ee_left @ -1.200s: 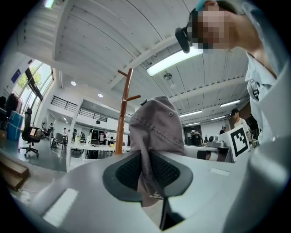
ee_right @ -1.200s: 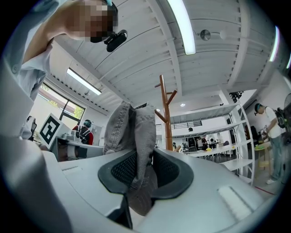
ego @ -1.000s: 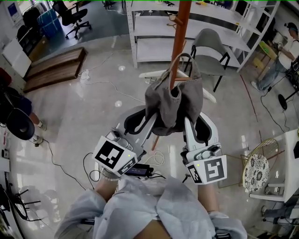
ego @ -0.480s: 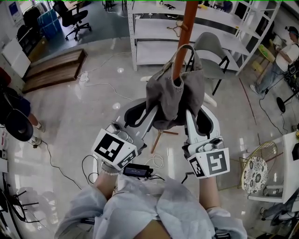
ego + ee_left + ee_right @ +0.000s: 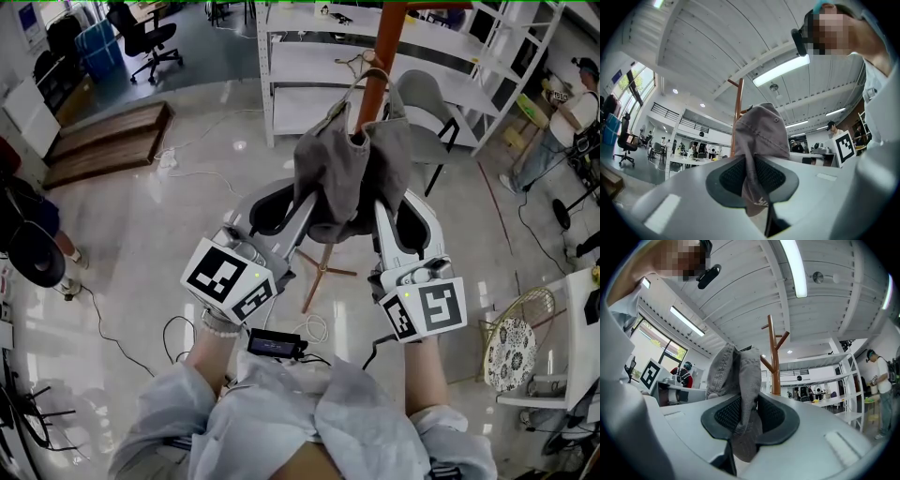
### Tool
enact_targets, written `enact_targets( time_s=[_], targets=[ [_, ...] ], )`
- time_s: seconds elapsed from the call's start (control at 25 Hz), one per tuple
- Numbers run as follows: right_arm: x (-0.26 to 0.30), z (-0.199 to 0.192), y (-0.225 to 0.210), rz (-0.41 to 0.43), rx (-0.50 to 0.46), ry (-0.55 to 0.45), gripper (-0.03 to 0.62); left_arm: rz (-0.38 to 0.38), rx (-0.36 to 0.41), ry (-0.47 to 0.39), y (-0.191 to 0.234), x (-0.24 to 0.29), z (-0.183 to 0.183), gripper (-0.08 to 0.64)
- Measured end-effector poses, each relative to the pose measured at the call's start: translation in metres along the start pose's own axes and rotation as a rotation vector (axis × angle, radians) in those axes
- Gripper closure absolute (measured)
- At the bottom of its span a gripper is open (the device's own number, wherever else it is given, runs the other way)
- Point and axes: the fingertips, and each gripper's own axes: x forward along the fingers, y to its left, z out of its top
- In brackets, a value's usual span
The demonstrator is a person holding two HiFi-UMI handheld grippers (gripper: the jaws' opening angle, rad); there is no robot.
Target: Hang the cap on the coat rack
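From the head view, we hold the grey cap (image 5: 349, 178) up just beside the coat rack (image 5: 379, 70), with the left gripper (image 5: 302, 211) and right gripper (image 5: 381, 211) flanking it. In the left gripper view, our jaws pinch the cap's fabric. In the right gripper view, our jaws clamp its other edge.

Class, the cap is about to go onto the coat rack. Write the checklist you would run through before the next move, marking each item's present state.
1. Left gripper shut on the cap: ok.
2. Right gripper shut on the cap: ok.
3. Cap brought up to the coat rack: ok.
4. Cap hooked over a peg: not ok, the pegs show above it.
5. Cap's opening turned toward a peg: cannot tell.
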Motion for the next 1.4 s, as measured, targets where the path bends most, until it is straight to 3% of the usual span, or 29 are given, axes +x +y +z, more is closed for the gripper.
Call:
enact_targets(
  time_s=[0.6, 1.04, 1.4],
  targets=[
    [0.037, 0.014, -0.02, -0.009, -0.005, -0.007, 0.497, -0.022, 0.006, -0.042, 0.027, 0.031, 0.017, 0.502],
    [0.055, -0.002, -0.034, -0.039, -0.022, 0.032, 0.497, -0.019, -0.036, -0.011, 0.046, 0.053, -0.001, 0.502],
    [0.06, -0.02, -0.056, -0.087, -0.024, 0.057, 0.497, -0.037, -0.007, 0.029, 0.046, 0.07, -0.019, 0.502]
  ],
)
